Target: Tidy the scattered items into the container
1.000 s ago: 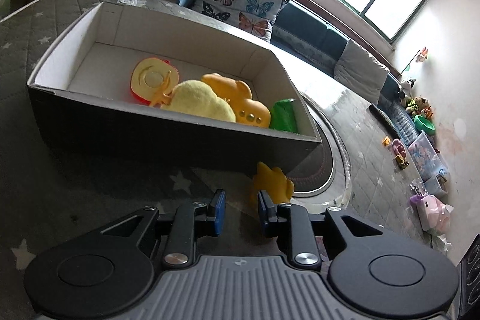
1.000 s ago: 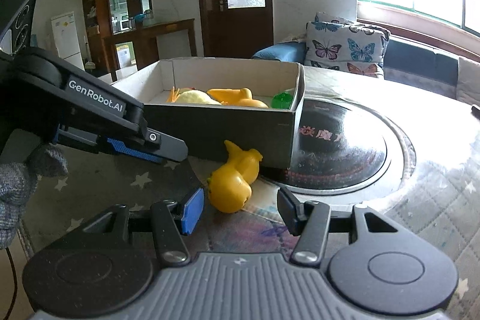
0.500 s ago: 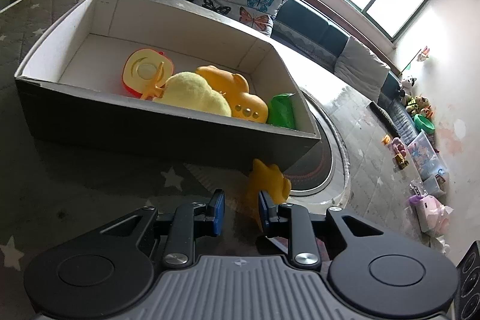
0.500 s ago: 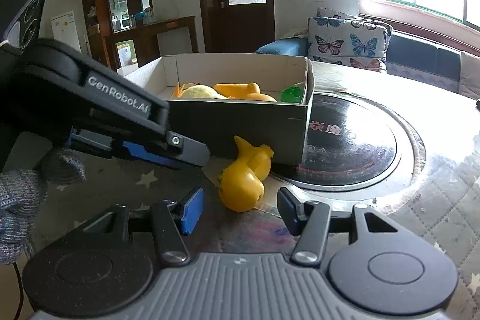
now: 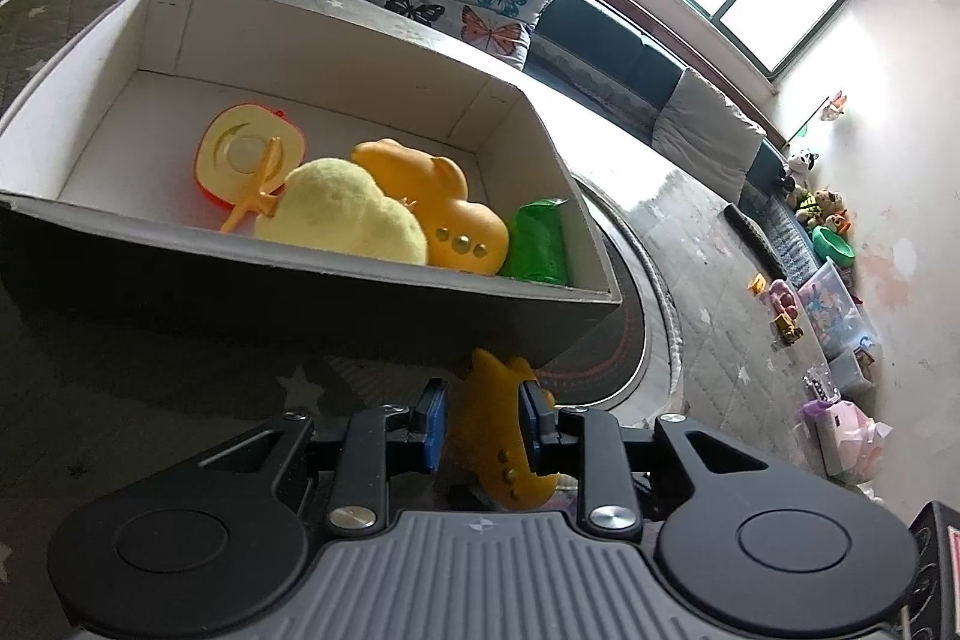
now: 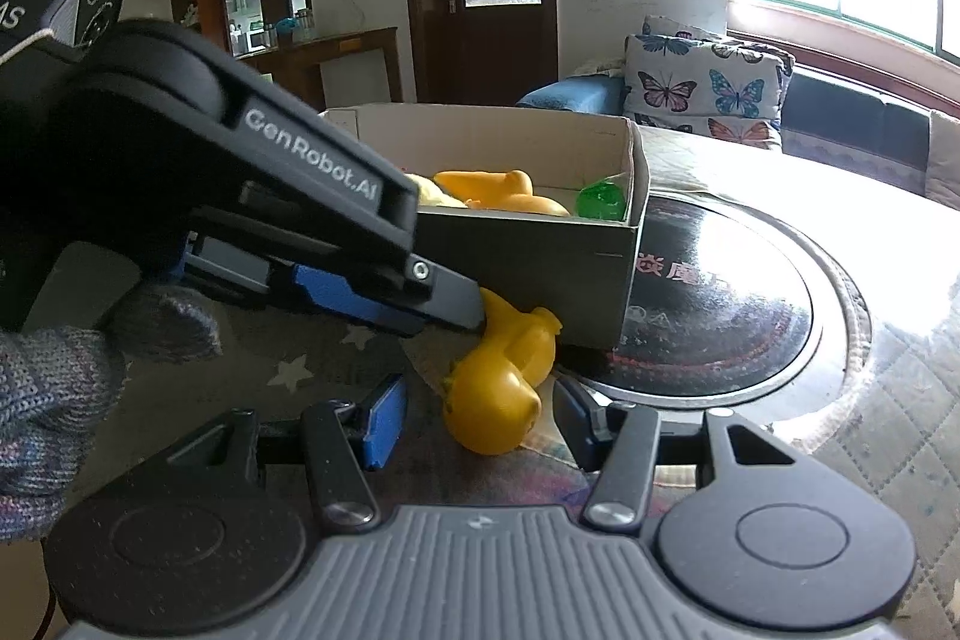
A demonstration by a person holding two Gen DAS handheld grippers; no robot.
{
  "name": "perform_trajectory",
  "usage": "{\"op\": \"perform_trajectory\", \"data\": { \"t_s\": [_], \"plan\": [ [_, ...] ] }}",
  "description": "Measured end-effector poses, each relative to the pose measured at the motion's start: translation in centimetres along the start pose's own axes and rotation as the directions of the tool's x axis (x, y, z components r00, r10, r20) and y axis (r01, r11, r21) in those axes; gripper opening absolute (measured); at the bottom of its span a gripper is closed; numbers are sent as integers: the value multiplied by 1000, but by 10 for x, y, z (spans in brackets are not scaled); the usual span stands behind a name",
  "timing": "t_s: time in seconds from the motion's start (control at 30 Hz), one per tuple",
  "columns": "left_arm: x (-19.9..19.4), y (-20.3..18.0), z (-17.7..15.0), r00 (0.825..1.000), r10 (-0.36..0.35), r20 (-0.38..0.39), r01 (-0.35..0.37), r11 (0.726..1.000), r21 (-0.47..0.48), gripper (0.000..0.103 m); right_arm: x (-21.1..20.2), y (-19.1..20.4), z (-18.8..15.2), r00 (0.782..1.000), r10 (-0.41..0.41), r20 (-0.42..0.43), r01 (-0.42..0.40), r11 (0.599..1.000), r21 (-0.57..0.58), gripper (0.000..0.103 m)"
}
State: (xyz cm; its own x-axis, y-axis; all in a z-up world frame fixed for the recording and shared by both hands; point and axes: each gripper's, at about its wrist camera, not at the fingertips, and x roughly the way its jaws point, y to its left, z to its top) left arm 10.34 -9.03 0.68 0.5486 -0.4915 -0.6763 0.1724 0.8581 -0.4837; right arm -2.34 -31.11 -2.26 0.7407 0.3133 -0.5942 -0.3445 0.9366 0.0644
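Last loose toy, left claw closing in

On the quilted grey star-print table [image 5: 150,376], the open white-lined cardboard box [image 5: 336,274] already holds several toys. The yellow rubber submarine toy [image 5: 501,436] lies on the table against the box's near outer wall. The left claw [image 5: 480,418] straddles it, pads touching or nearly so; whether it grips yet, I cannot tell. The right claw [image 6: 474,415] is open beside it. Next, seemingly: pinch, lift over the rim.

box [image 5: 312,298] near wall blocks fwd path, frame centre | yellow toy [image 5: 498,436] jammed btwn box wall & L gripper [image 5: 478,415] | box top open, upper left room free | R gripper [image 6: 474,415] just beside toy
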Motion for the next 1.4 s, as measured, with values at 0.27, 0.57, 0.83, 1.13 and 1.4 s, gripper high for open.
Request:
{"op": "perform_trajectory", "data": {
  "t_s": [0.27,0.57,0.83,1.13,1.4],
  "plan": [
    [8,3,7,999,-37,5,37,998,-59,32,9,0,2,1000,-1,-8,1,1000,2,47],
    [22,6,12,999,-34,-2,33,995,-99,33,13,-2,2,1000,9,-21,-8,1000,12,36],
    [35,8,11,999,-44,-27,40,992,-118,35,13,-4,0,1000,13,-28,-13,1000,18,35],
    [23,5,7,999,-50,1,50,994,-100,23,3,1,-4,999,23,-25,-23,1000,4,35],
    [-14,-6,9,993,-70,91,78,993,-86,21,-23,13,8,998,33,44,-31,998,-48,35]
  ]
}}
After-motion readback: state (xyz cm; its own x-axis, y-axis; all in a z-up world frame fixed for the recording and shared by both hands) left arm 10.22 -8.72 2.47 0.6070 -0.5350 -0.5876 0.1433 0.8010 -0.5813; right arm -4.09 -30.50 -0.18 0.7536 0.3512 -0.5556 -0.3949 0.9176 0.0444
